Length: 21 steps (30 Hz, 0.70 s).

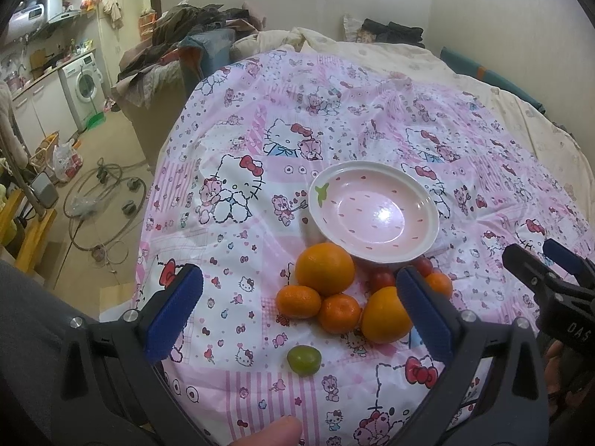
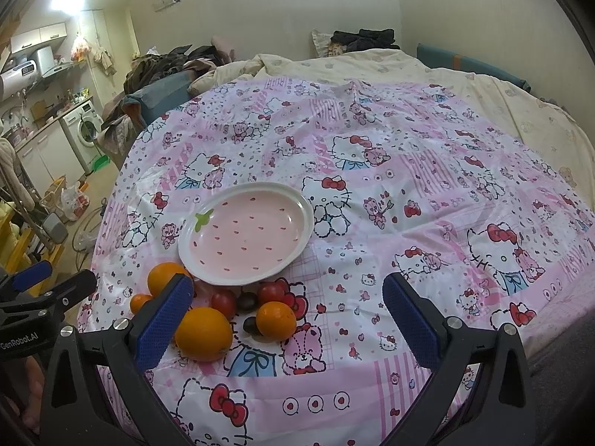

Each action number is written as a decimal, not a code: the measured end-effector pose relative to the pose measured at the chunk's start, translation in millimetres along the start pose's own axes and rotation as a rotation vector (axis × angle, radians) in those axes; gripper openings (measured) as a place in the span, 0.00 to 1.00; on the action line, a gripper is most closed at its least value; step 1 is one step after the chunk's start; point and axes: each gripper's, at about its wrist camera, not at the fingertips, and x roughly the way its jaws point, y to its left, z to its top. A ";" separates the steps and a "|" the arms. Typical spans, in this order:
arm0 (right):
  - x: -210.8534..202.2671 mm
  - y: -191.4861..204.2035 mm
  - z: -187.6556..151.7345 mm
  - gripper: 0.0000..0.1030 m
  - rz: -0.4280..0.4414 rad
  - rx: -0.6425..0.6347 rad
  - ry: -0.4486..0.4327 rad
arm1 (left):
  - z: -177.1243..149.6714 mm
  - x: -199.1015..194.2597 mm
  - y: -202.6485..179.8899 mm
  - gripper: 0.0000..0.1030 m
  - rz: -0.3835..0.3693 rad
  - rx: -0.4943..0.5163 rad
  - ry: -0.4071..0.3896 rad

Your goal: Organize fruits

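Note:
A pink strawberry-pattern plate (image 1: 375,208) (image 2: 247,236) lies empty on the Hello Kitty cloth. In front of it lie two large oranges (image 1: 324,268) (image 1: 385,316), small mandarins (image 1: 298,301) (image 1: 339,313), red cherry tomatoes (image 1: 381,278) (image 2: 271,291), a dark grape (image 2: 247,301) and a green fruit (image 1: 304,359). My left gripper (image 1: 301,319) is open and empty, its fingers either side of the fruit pile. My right gripper (image 2: 288,316) is open and empty, hovering just right of the pile; it also shows in the left wrist view (image 1: 539,260).
The pink cloth (image 2: 409,171) covers a bed with a cream duvet (image 2: 372,63) behind. Clothes are piled at the back left. A washing machine (image 1: 83,83), hoses and bags stand on the floor to the left.

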 end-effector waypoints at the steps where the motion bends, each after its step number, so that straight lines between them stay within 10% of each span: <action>1: 0.0 0.3 0.0 1.00 0.000 0.000 0.000 | 0.5 -0.1 -0.1 1.00 0.000 0.001 0.000; 21: -0.1 -0.1 -0.3 1.00 -0.003 -0.002 -0.003 | 0.1 -2.0 -1.4 1.00 0.004 0.005 -0.001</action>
